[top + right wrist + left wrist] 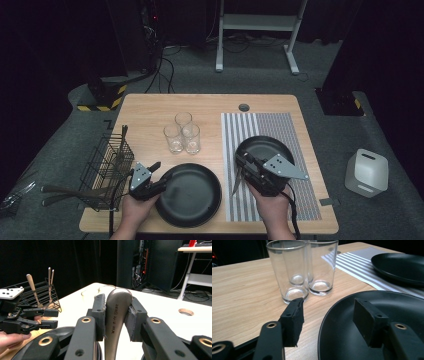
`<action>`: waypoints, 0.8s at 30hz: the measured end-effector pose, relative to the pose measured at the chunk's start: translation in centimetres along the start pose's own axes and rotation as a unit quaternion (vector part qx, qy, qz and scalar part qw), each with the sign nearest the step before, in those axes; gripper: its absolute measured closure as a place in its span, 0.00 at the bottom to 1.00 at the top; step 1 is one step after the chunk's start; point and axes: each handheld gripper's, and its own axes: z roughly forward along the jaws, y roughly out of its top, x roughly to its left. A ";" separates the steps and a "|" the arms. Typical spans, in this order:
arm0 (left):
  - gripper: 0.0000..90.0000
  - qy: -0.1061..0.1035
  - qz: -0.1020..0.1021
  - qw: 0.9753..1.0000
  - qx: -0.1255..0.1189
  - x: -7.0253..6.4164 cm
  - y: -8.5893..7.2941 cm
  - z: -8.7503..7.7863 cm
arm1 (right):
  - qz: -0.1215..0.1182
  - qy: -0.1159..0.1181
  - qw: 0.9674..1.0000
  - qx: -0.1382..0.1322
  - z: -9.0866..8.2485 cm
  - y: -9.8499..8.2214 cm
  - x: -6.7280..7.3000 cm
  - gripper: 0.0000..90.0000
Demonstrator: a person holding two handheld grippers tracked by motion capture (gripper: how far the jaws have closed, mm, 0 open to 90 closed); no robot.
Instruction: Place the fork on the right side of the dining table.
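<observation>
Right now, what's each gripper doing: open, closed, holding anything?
Left gripper: open, jaws straddling the near black plate's rim, not gripping.
Right gripper: shut on a metal utensil handle.

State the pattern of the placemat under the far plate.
Grey and white stripes on the placemat, clearest in the high view.

Table [150,107] showing pale wood-grain top, smooth, satin. Near plate [372,345] looking black, matt, faint sheen at rim; far plate [265,147] matching. Three glasses [294,270] appearing clear, glossy. Placemat [280,125] reading as woven cloth, grey-white stripes. Knife handle [116,315] presenting brushed metal, dull shine, stamped lettering. Jaw pads [295,320] looking black, rough foam-like. Rack [107,165] showing thin black wire.
</observation>
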 end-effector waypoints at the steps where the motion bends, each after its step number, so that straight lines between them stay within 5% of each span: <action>1: 0.46 0.005 0.003 1.000 0.000 0.0 -0.1 0.0 | 0.002 0.001 1.000 0.001 0.0 0.0 0.0 0.80; 14: 0.44 0.017 -0.034 0.999 -0.012 1.5 -1.8 0.4 | -0.007 0.016 1.000 -0.004 0.5 0.6 -0.8 0.81; 24: 0.43 0.011 -0.025 1.000 -0.012 1.4 -2.1 0.6 | -0.014 0.002 1.000 -0.014 1.6 0.7 -1.0 0.81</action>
